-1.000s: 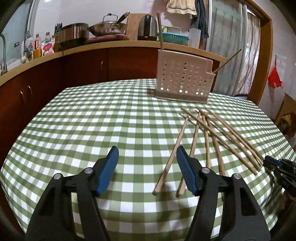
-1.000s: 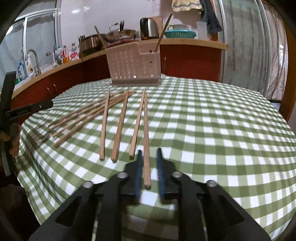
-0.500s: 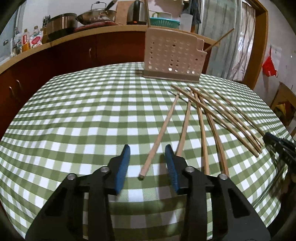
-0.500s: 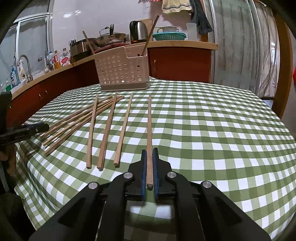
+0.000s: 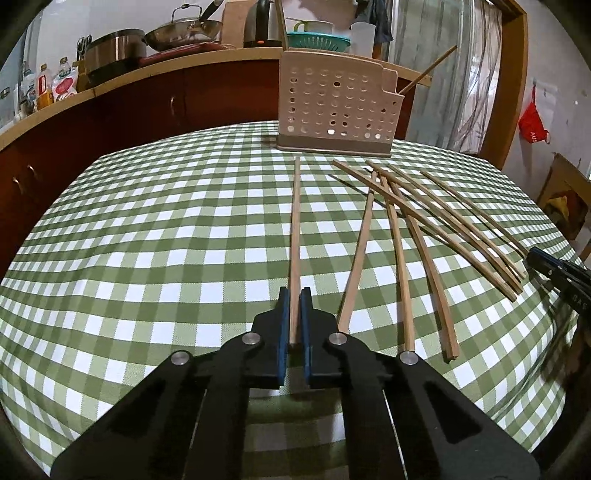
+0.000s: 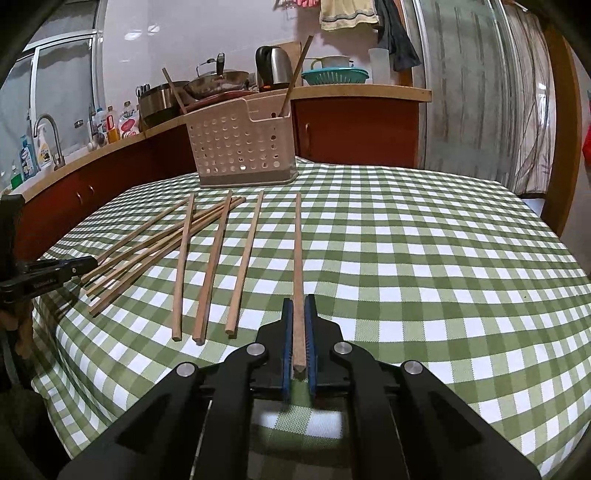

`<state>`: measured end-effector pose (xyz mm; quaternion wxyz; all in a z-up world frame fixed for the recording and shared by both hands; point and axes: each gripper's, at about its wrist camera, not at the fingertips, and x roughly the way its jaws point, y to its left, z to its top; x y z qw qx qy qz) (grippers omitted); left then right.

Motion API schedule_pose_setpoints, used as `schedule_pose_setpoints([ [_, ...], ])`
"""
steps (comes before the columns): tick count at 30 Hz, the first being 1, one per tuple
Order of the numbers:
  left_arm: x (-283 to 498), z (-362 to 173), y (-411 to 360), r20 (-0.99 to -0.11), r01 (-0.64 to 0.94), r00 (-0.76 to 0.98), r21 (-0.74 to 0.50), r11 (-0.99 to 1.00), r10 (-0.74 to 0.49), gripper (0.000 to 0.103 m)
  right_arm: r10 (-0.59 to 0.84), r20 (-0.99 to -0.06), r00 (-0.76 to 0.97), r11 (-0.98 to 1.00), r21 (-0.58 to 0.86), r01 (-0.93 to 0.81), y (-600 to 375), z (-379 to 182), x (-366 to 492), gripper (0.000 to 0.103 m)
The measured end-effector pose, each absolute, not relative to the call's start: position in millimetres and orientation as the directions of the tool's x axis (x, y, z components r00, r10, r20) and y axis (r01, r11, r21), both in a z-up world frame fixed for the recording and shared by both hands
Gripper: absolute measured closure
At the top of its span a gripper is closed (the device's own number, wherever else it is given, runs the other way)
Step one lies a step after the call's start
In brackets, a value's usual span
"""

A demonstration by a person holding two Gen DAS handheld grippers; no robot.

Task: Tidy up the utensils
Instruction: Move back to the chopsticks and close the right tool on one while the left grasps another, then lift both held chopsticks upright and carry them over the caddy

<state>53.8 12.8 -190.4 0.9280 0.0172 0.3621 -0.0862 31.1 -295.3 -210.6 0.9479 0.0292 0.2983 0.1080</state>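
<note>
Place: home kitchen
Worktop (image 5: 147, 229): green gingham cloth
Counter, 11 o'clock: wok (image 5: 183, 33), kettle (image 6: 272, 68), tap (image 6: 50, 136), bottles

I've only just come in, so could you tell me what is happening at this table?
A person is tidying chopsticks with a claw in each hand. The left claw is shut on one chopstick, the right claw on another chopstick. More loose chopsticks lie on the checked tablecloth; the perforated holder stands behind them.
</note>
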Motion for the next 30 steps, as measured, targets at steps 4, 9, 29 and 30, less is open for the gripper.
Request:
schedule_pose_setpoints([
  [4,47.9,-179.3,11.2,-0.647,0.176,0.751,0.001,0.984,-0.133,0.096,0.220,-0.528,0.820,0.976,0.119,-0.185,-296.2,-200.0,28.1,0.096],
  [9,40.2,-156.8,14.2,-0.597,0.163,0.793,0.017,0.987,-0.121,0.096,0.211,-0.491,0.845,0.978,0.115,-0.177,-297.8,-180.1,26.5,0.096],
  [29,15.6,-50.1,39.8,-0.411,0.111,0.904,-0.036,0.993,-0.116,0.096,0.184,-0.348,0.919,0.983,0.072,-0.170,-293.9,-84.1,12.6,0.096],
  [30,15.8,-45.2,41.6,-0.406,0.114,0.906,-0.044,0.992,-0.122,0.096,0.185,-0.347,0.919,0.983,0.074,-0.170,-294.3,-81.0,14.3,0.096],
])
